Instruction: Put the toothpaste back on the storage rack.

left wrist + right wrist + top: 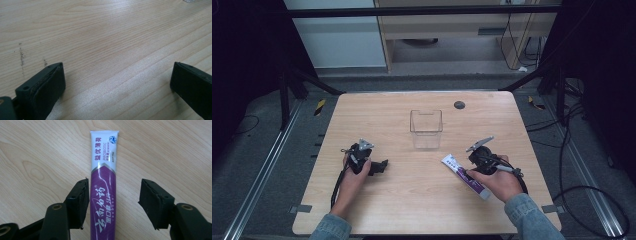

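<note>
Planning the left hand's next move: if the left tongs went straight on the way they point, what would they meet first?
Probably nothing soon: ahead of the open left tongs is bare table; a clear box sits farther off, to one side.

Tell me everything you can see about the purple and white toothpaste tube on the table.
The purple and white toothpaste tube is a flat, glossy plastic-looking tube, white at its crimped end with purple Chinese lettering, the word PROBIOTIC and a small blue emblem, and purple with white script along the rest. It lies flat on the light wooden table, near the person's right hand, in front of a clear plastic box and apart from it. The open right gripper straddles it; one jaw looks close to or against its edge. Its cap end is hidden.
</note>
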Available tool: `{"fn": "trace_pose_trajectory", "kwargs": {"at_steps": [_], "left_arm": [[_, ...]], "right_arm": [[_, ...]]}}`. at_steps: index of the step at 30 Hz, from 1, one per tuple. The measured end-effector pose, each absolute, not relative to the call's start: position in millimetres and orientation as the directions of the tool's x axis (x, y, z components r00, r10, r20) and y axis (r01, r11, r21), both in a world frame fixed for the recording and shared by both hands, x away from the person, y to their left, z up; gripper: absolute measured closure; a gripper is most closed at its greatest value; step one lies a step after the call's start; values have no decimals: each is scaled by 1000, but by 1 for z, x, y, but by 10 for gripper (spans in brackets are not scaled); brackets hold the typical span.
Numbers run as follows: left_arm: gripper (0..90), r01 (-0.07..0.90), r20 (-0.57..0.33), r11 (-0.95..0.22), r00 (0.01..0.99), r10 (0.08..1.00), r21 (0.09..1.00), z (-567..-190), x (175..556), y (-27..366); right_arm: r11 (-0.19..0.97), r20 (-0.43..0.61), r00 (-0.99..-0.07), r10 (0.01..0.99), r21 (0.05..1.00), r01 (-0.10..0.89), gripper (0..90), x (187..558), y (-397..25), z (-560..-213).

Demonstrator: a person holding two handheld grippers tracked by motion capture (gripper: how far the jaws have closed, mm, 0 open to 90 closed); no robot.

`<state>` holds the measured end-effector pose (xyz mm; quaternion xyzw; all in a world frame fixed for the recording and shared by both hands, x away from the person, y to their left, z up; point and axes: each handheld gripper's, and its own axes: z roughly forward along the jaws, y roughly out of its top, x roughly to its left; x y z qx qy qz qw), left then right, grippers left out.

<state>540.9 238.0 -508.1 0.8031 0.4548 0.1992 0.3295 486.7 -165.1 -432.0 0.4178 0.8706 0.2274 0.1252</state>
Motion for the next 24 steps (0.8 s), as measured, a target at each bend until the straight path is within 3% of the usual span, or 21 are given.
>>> {"fn": "trace_pose_trajectory", "kwargs": {"at_steps": [24], "left_arm": [[0,599,18,-366,506,863,712,-508,541,238]], "right_arm": [[597,-11,-642,766,382,705,442,501,-141,-449]]}}
